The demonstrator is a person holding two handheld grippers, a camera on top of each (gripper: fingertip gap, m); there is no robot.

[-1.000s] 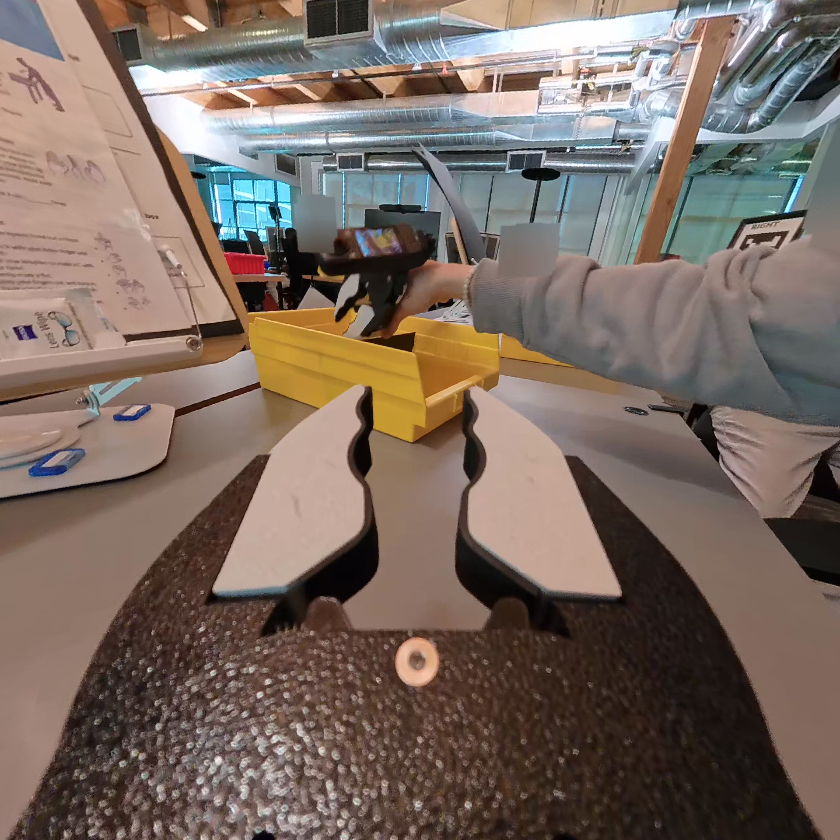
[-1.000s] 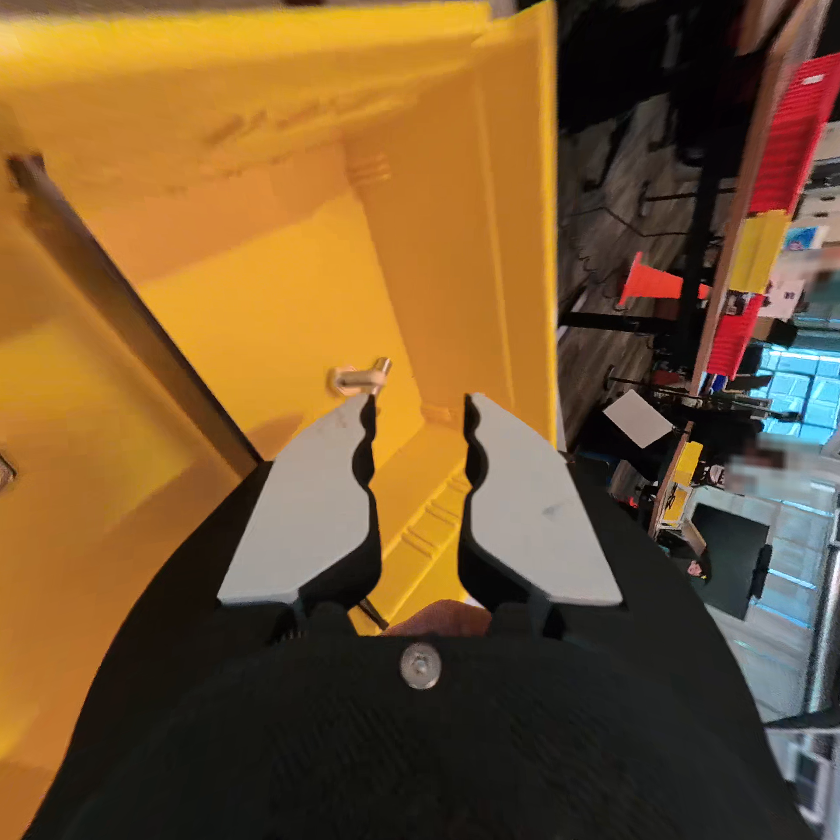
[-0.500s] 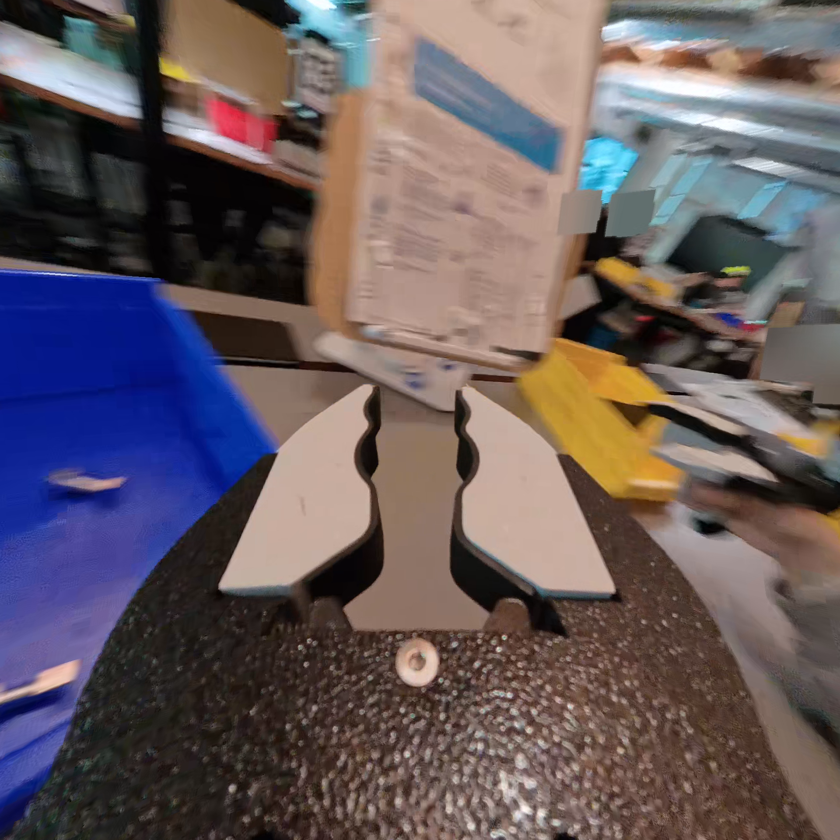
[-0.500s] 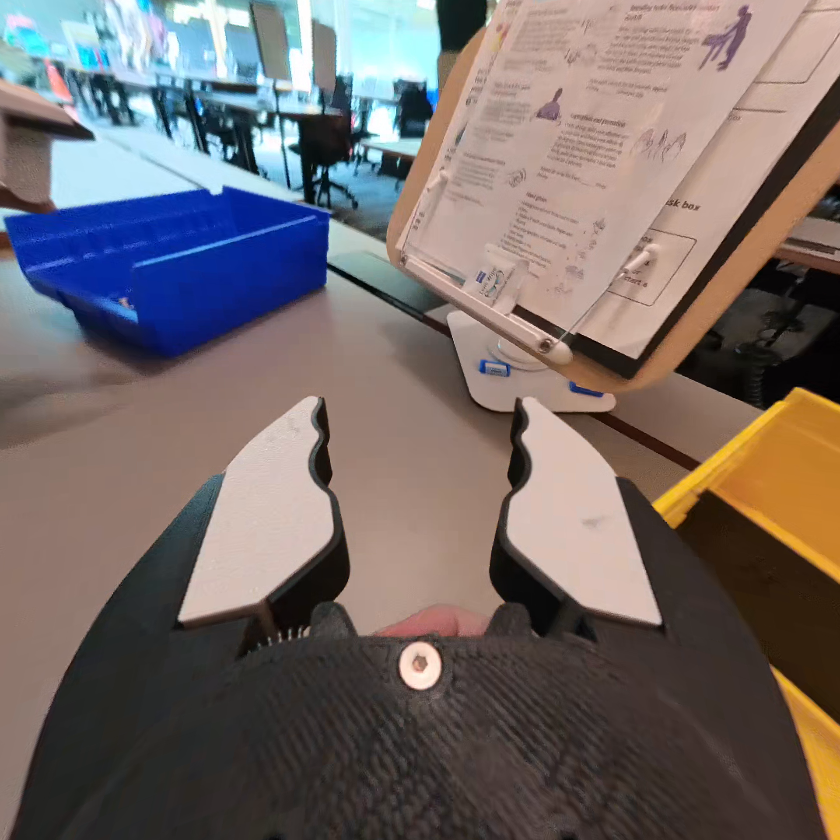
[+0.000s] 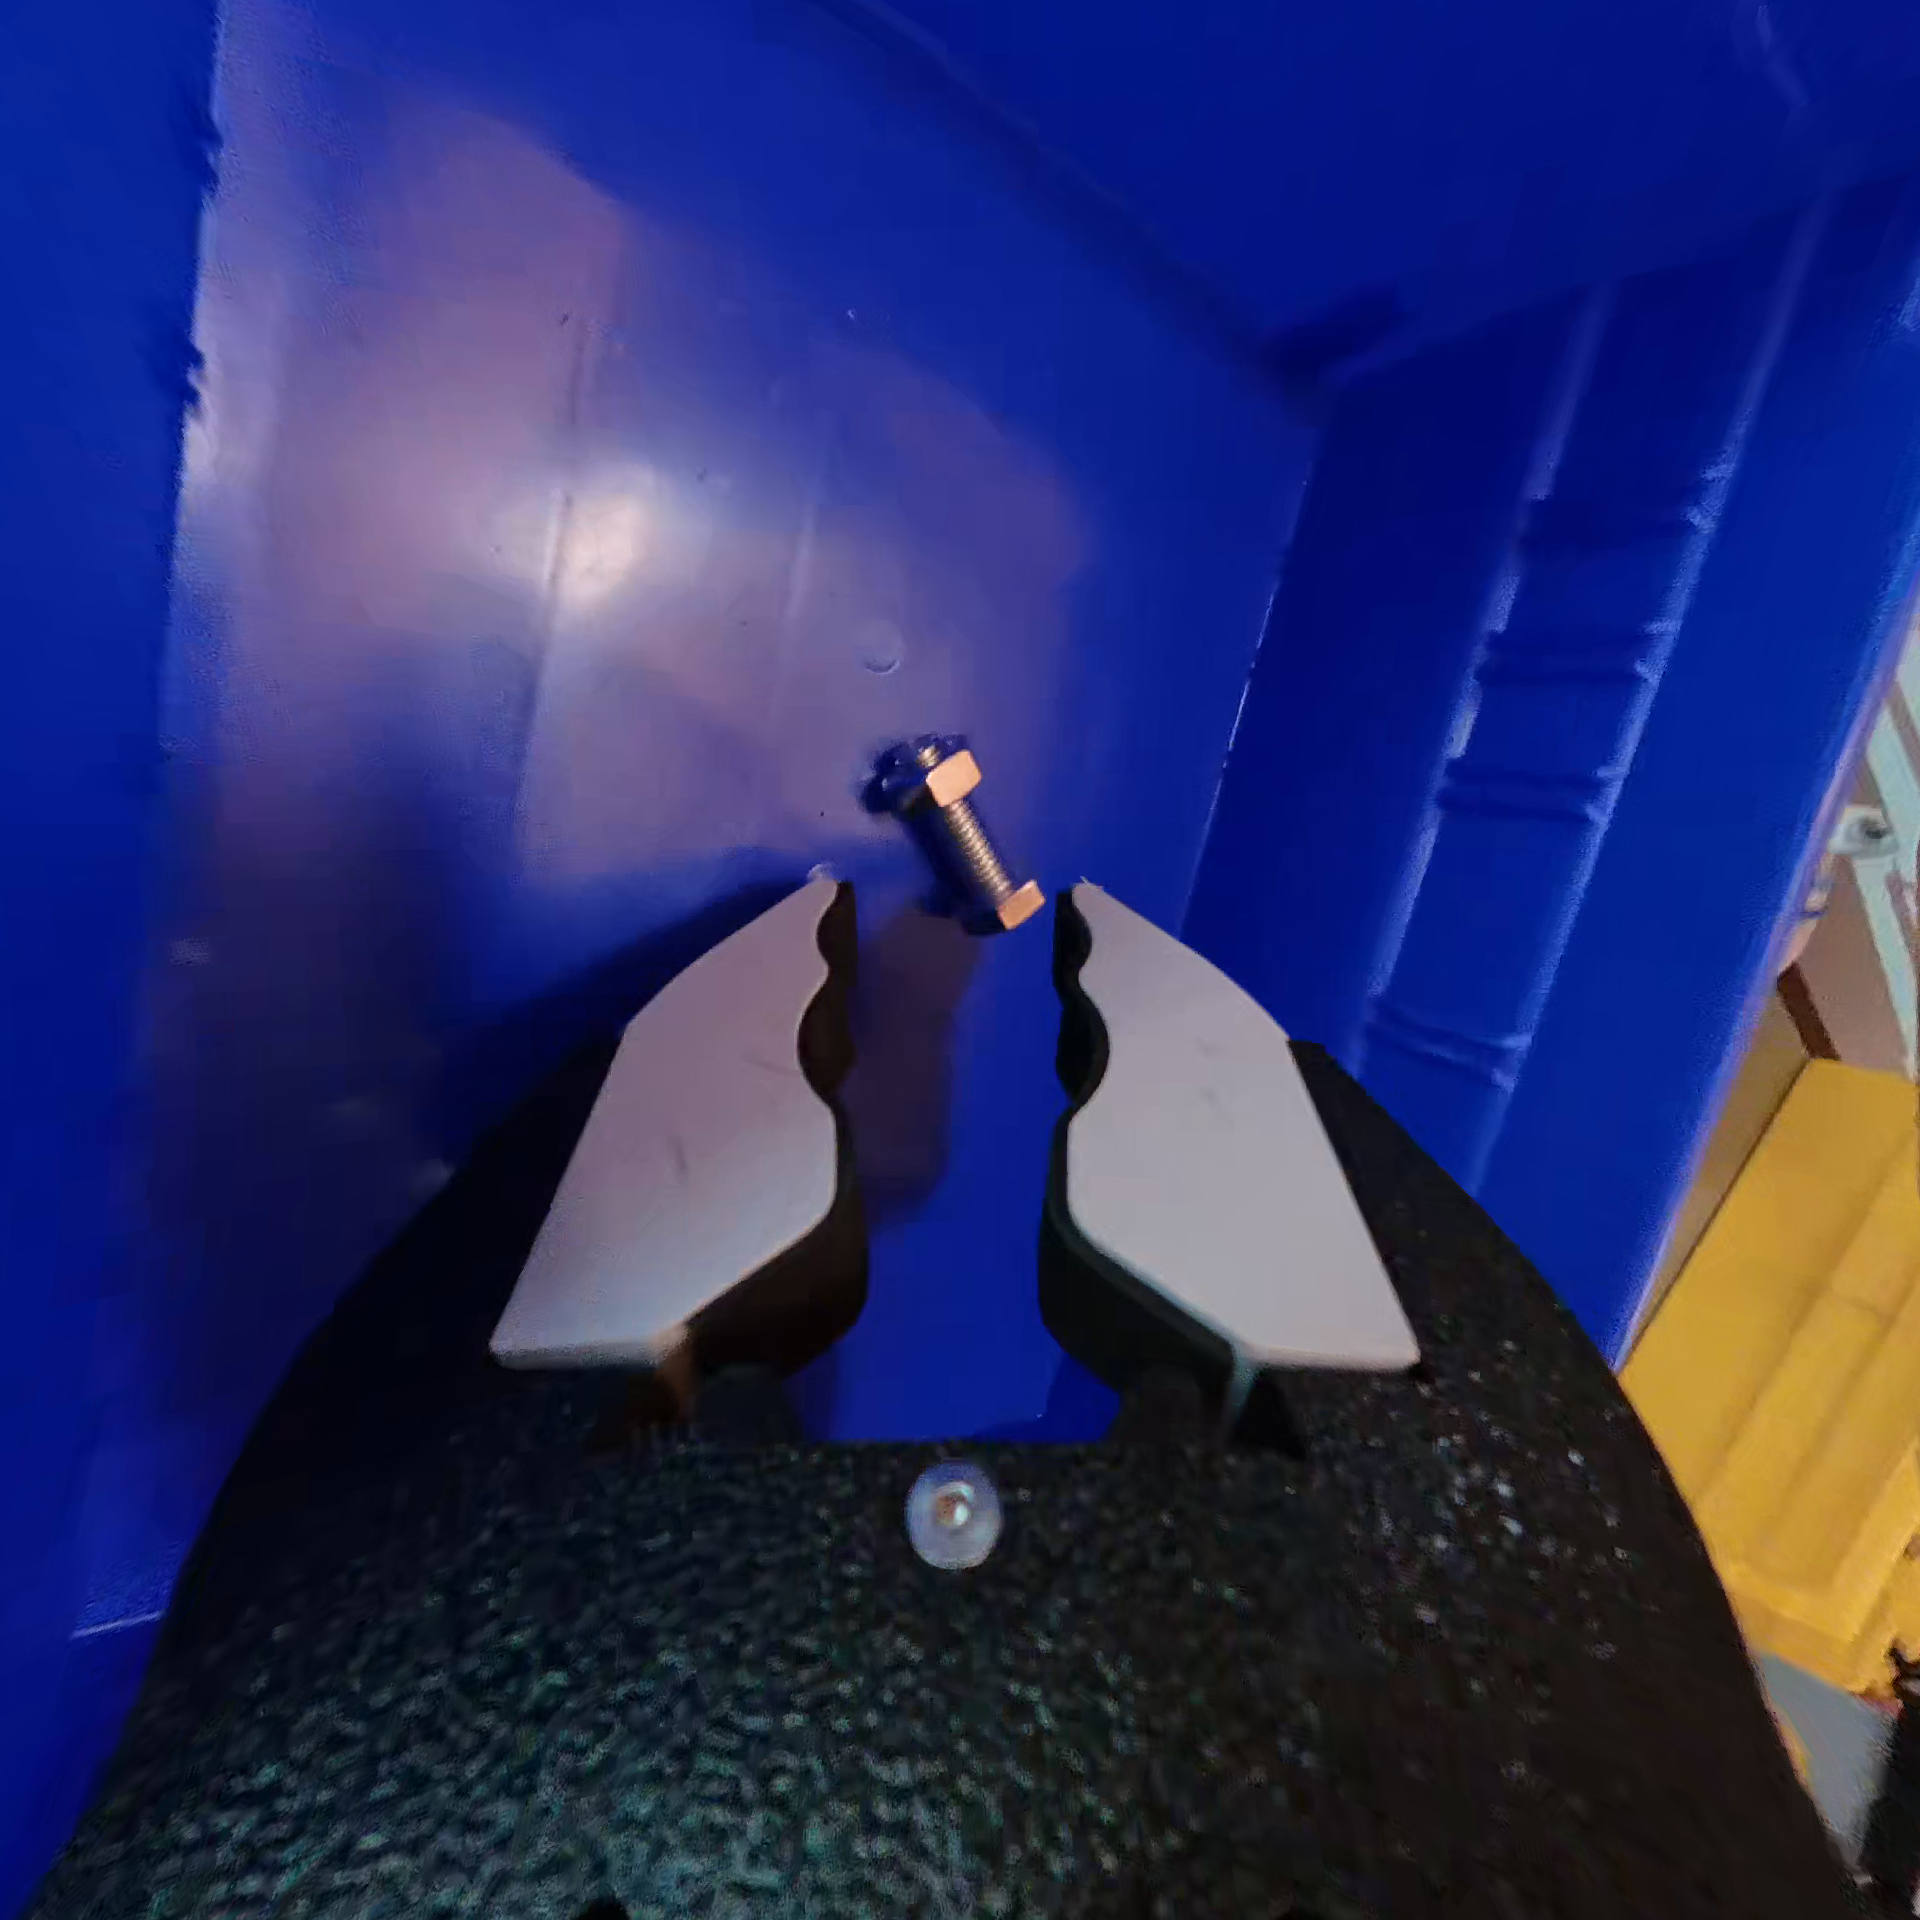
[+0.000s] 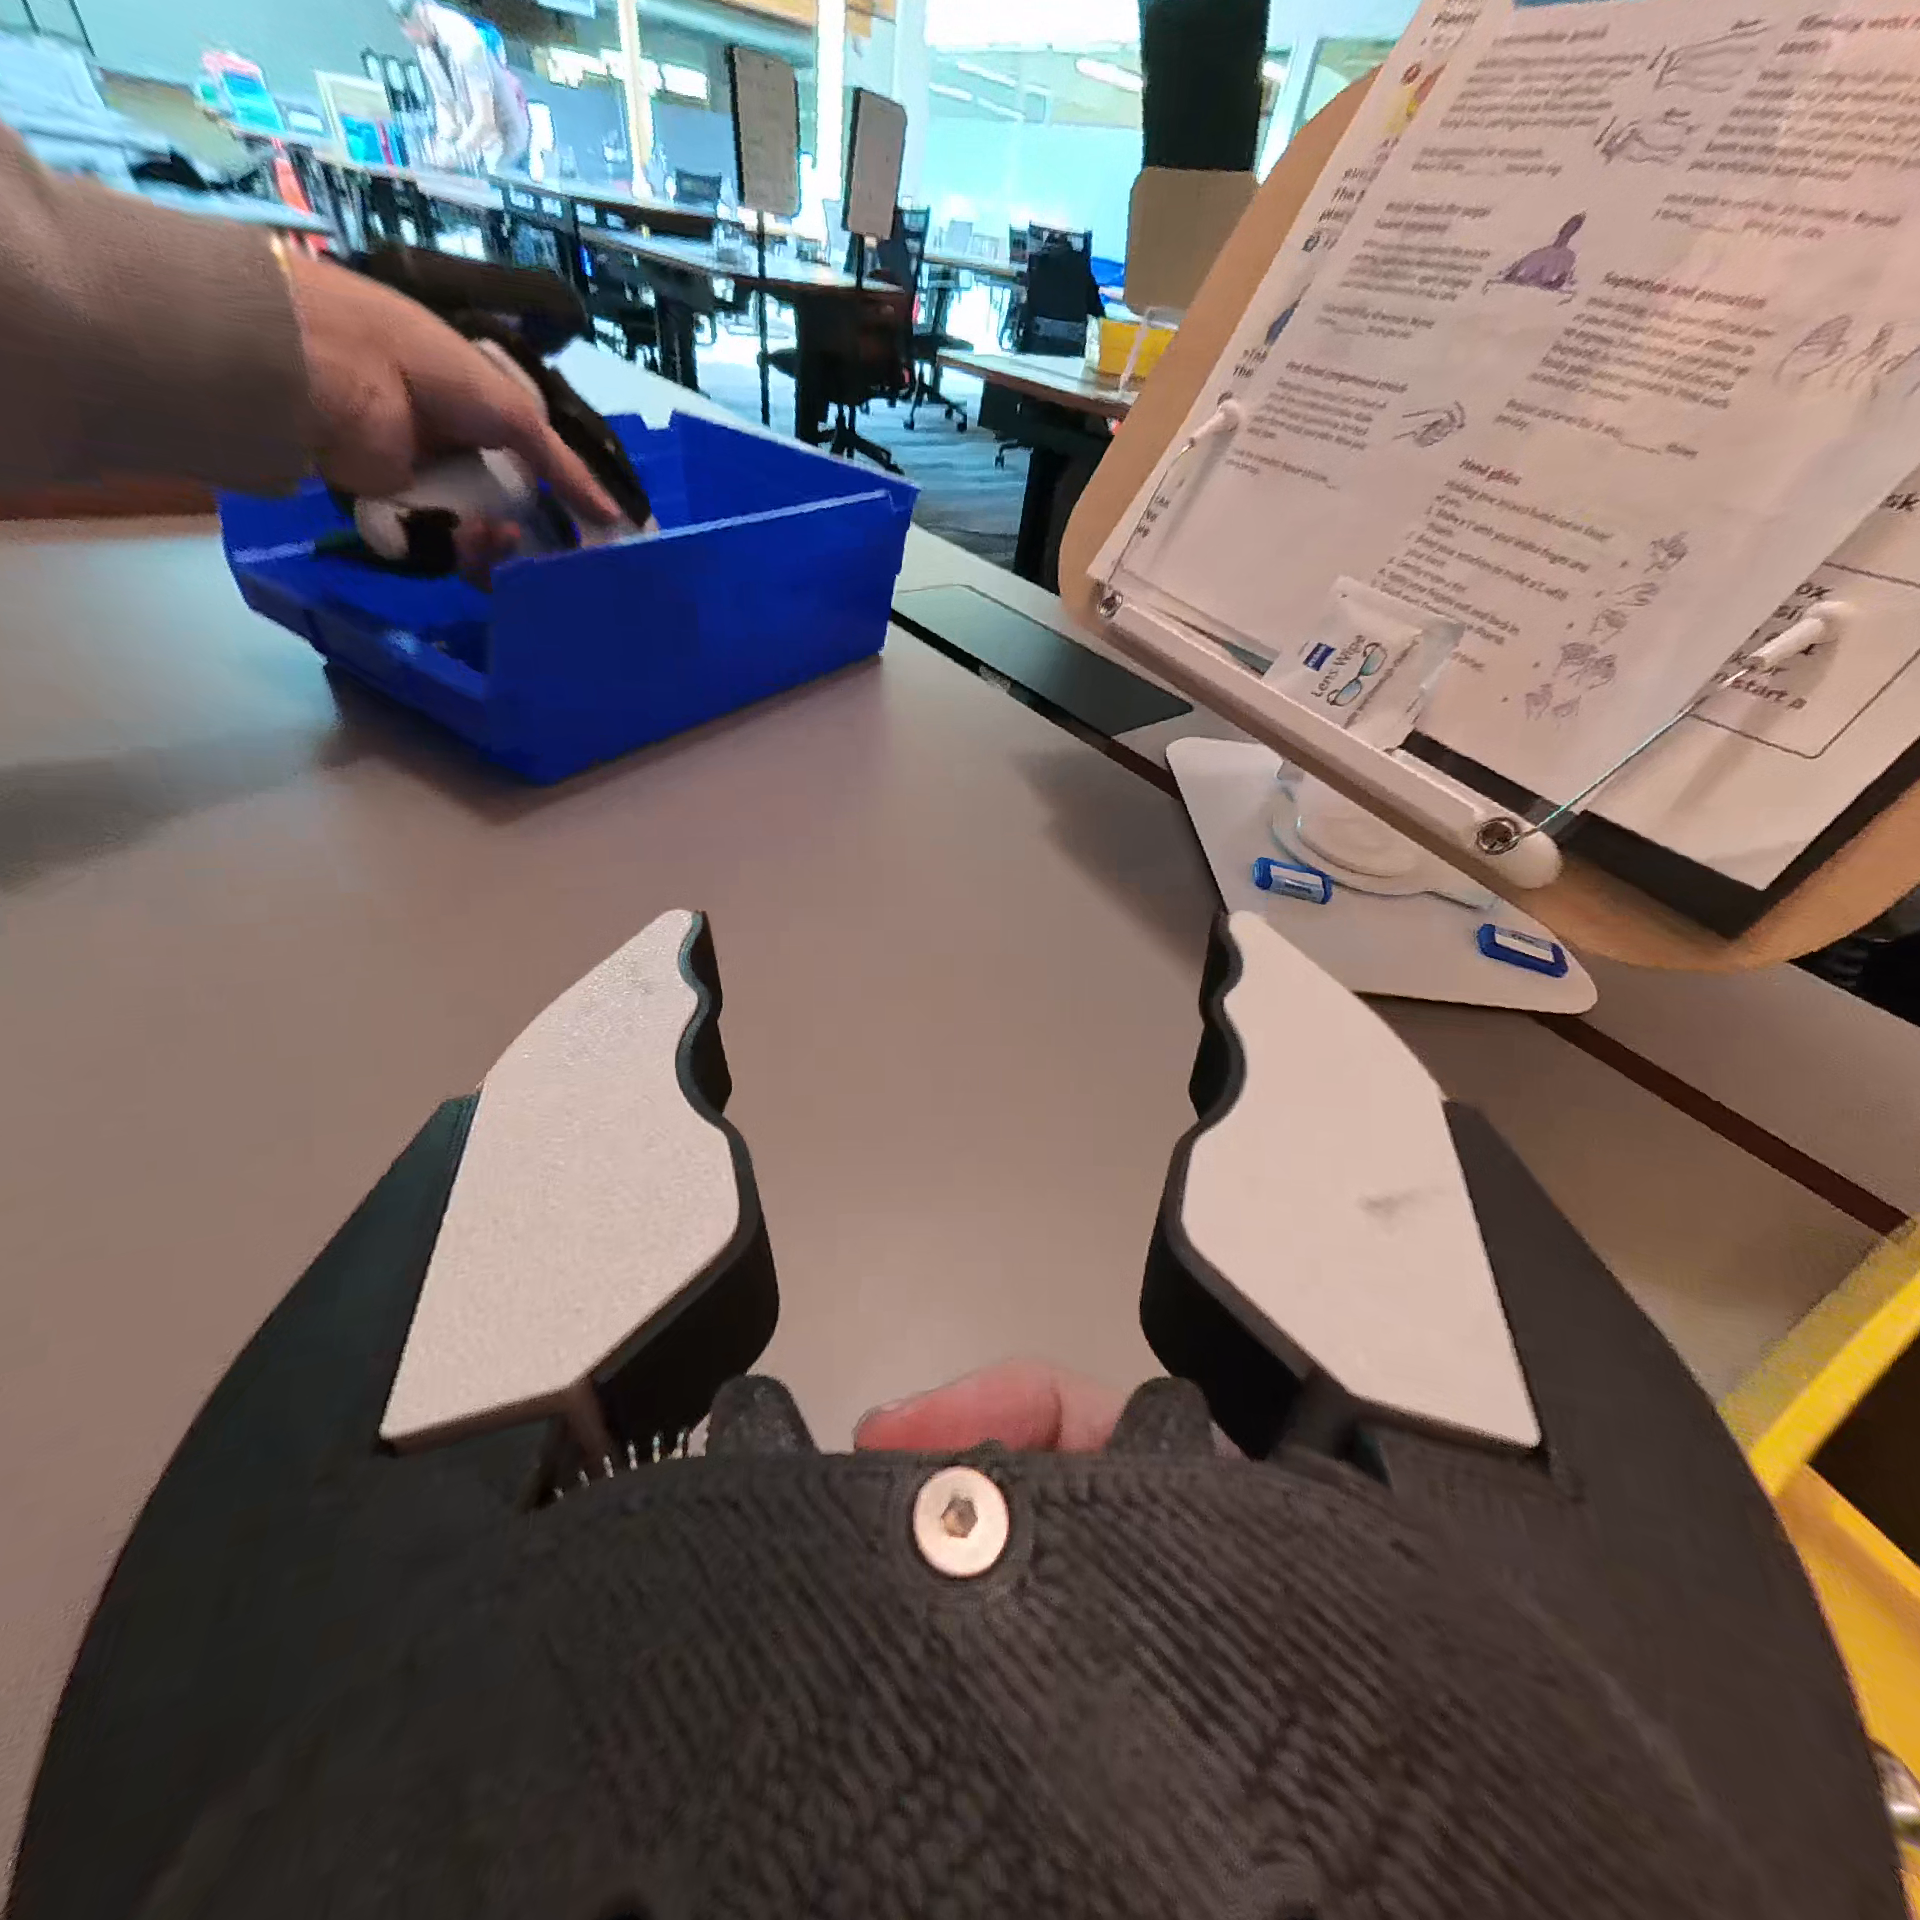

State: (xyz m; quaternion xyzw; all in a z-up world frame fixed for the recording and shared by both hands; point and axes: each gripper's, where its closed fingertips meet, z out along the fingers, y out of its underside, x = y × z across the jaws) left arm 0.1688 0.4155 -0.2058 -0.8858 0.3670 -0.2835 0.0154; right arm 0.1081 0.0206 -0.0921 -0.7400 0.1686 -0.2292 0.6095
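Bolt (image 5: 961, 840), silver, with a hex head and a nut run onto it, lies on the floor of the blue bin (image 5: 623, 436), close to the bin's ribbed right wall. Its long axis runs slantwise, the hex head pointing away from me and a little to the left, the near end angled toward my right finger. It sits just beyond the tips of my left tongs (image 5: 945, 899), a touch right of the midline between them, so its near end is just beside the right fingertip (image 5: 1091, 914) without, as far as I can see, touching it. My left tongs are partly open and hold nothing.

My right tongs (image 6: 956, 935) are spread wide and bare, hovering over the grey table (image 6: 935, 779), well apart from the bin, with a document stand (image 6: 1558, 416) to the right and the edge of a yellow bin (image 6: 1829, 1382) at the near right. My left hand is by far the nearer to the bolt.
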